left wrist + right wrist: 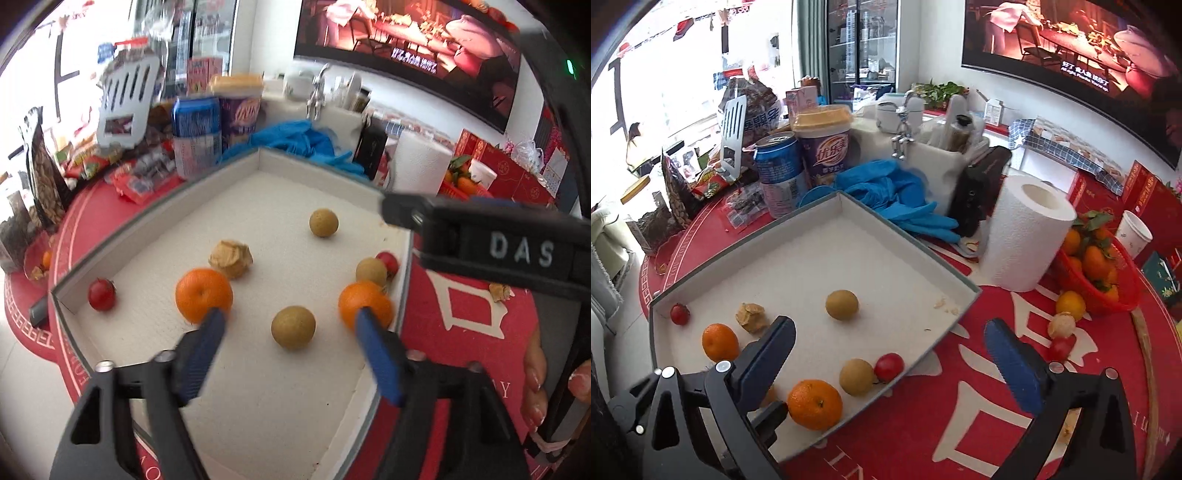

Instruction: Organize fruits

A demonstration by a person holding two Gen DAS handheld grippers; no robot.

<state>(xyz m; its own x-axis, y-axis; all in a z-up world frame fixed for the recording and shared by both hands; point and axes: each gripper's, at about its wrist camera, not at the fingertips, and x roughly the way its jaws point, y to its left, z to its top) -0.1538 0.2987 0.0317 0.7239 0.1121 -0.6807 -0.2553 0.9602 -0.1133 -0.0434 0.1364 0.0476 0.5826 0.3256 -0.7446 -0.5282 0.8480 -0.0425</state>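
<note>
A shallow white tray [155,218] [916,251] on the red table holds loose fruit: two oranges [204,294] [364,304], three brown longans [293,327], two cherry tomatoes [101,294] and a husked physalis [231,257]. My left gripper [290,325] is open and empty, hovering over the tray with a longan between its blue fingers [207,343]. My right gripper [890,336] is open and empty above the tray's right corner, near an orange [815,404], a longan [857,376] and a tomato [889,366]. It shows in the left wrist view as a black bar [491,243].
Outside the tray on the right lie an orange [1070,305], a physalis [1061,325] and a tomato [1061,348] beside a red basket of oranges [1097,269]. A paper towel roll [1027,232], blue gloves [897,195], a can [779,173] and a cup [823,147] crowd the back.
</note>
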